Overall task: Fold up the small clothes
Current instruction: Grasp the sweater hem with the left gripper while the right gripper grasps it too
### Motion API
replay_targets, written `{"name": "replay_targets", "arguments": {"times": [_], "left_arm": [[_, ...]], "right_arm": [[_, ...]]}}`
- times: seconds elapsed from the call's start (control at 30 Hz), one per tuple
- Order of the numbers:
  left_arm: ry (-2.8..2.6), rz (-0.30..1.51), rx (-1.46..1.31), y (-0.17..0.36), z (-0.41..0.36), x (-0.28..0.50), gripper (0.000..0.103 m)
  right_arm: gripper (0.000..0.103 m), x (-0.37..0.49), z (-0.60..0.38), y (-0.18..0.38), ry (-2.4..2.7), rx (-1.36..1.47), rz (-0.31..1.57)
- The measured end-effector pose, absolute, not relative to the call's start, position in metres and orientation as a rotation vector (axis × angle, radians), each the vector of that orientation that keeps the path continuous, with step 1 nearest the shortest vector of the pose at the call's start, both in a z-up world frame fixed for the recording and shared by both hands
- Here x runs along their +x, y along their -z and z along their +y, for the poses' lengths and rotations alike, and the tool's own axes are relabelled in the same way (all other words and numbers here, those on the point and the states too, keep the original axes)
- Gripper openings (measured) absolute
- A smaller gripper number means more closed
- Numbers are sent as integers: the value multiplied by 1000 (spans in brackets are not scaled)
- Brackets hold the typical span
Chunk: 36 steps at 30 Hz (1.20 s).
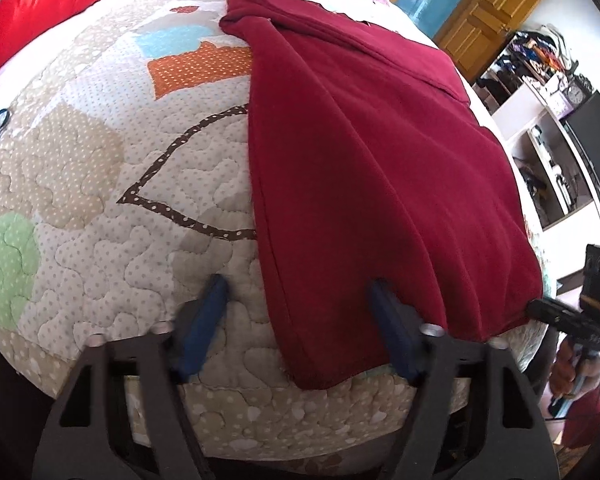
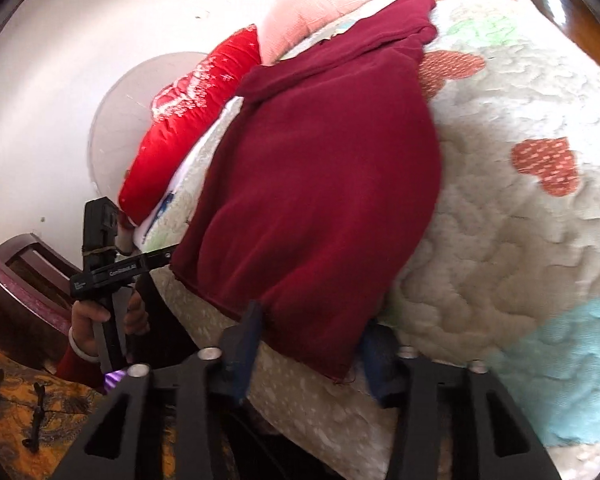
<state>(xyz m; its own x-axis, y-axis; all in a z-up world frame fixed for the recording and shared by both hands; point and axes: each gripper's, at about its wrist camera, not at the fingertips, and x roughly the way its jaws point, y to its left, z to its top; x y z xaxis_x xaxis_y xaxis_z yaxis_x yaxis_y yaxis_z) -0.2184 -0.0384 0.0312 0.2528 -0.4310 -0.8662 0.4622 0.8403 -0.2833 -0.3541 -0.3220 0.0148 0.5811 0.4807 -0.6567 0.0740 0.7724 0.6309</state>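
Garment (image 1: 364,168) hem between both open tongs (image 1: 300,304), perhaps touching.

The bed (image 1: 100,184) is covered by a quilted patchwork bedspread (image 2: 512,248) with dotted and heart-shaped patches. A dark red garment (image 1: 360,160) is spread flat on it, its near edge hanging over the bed's edge. A red pillow (image 2: 188,120) and a pink pillow (image 2: 304,12) are placed at the far end.

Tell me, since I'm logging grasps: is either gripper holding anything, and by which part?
Neither holds anything. The left gripper and right gripper both have jaws open, straddling the near hem corners of the maroon garment on the quilt.
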Motion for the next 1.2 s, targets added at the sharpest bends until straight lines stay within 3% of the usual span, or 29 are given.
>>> {"name": "replay_targets", "arguments": {"times": [0.03, 0.1, 0.13, 0.73, 1.07, 1.2], "left_arm": [[595, 1162, 35, -32, -36, -218, 45], [617, 1167, 10, -33, -32, -217, 11], [650, 1181, -12, -35, -29, -216, 7], [652, 1017, -167, -111, 22, -185, 6], [661, 785, -164, -175, -52, -65, 6], [623, 784, -131, -173, -94, 2, 6]], "right_arm": [[18, -352, -320, -13, -267, 672, 933], [15, -348, -317, -11, -281, 676, 935], [14, -347, -317, -12, -290, 680, 927], [14, -312, -340, -89, -398, 680, 650], [14, -207, -407, -136, -283, 585, 502], [14, -150, -443, -133, -187, 607, 519]]}}
